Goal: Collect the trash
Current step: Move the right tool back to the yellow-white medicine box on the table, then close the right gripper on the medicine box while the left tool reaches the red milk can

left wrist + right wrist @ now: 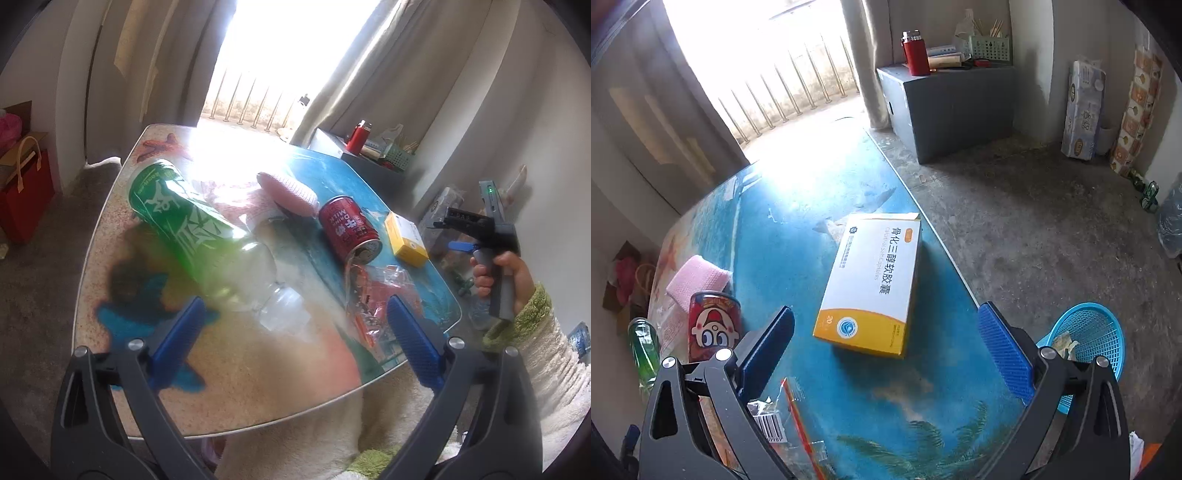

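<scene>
Tabletop (783,258) littered w/ bottle (192,221), can (349,230), box (871,280); left claw (295,332) & right claw (886,350) both held wide, nothing gripped.

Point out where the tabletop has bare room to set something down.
Free: the blue stretch beyond the yellow box toward the window, and the near edge below the green bottle. Crowded: the red can, pink cloth and wrapper.

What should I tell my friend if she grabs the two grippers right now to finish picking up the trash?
Left gripper: open, empty, facing the green bottle.
Right gripper: open, empty, facing the yellow-white box.
Still lying on the table: bottle, red can, box, pink cloth, clear wrapper.
Blue basket sits on the floor to the right, with a scrap inside.
Left: nearly everything.
</scene>
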Tool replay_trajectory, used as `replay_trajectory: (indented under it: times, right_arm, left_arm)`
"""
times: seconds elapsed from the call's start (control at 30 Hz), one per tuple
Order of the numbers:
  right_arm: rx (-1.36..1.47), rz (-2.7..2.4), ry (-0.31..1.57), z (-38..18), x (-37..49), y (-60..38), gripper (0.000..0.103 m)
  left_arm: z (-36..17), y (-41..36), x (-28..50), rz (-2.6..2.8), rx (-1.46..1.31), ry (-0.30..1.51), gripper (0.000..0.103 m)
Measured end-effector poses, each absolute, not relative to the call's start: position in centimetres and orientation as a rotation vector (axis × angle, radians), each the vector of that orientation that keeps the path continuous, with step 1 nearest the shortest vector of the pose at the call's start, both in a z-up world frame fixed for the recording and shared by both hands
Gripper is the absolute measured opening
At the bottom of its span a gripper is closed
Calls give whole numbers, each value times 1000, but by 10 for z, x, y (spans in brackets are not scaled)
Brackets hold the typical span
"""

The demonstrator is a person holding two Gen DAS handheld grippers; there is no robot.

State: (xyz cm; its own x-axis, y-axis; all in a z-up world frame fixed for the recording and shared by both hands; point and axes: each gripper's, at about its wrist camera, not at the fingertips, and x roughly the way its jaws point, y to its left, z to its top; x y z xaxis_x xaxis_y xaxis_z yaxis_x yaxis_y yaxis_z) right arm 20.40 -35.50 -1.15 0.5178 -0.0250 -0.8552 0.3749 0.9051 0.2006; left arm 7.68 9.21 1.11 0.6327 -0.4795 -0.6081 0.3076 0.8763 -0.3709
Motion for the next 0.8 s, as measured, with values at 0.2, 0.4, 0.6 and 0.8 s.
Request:
replay_trajectory:
  times: [0.2, 0.4, 0.6, 0.8]
  right_arm:
    - [435, -256, 1115, -41, 244, -363, 96]
    - [382, -260, 1170, -57, 264, -354, 96]
    - [310, -261, 1164, -59, 262, -346, 75]
    - [294, -248, 1118, -51, 245, -348, 74]
  left_arm:
    - [14, 97, 81, -429, -201, 745, 94]
    - [17, 95, 83, -433, -177, 736, 94]
    - [25, 92, 87, -441, -165, 728, 94]
    - [37, 74, 99, -494, -145, 726, 94]
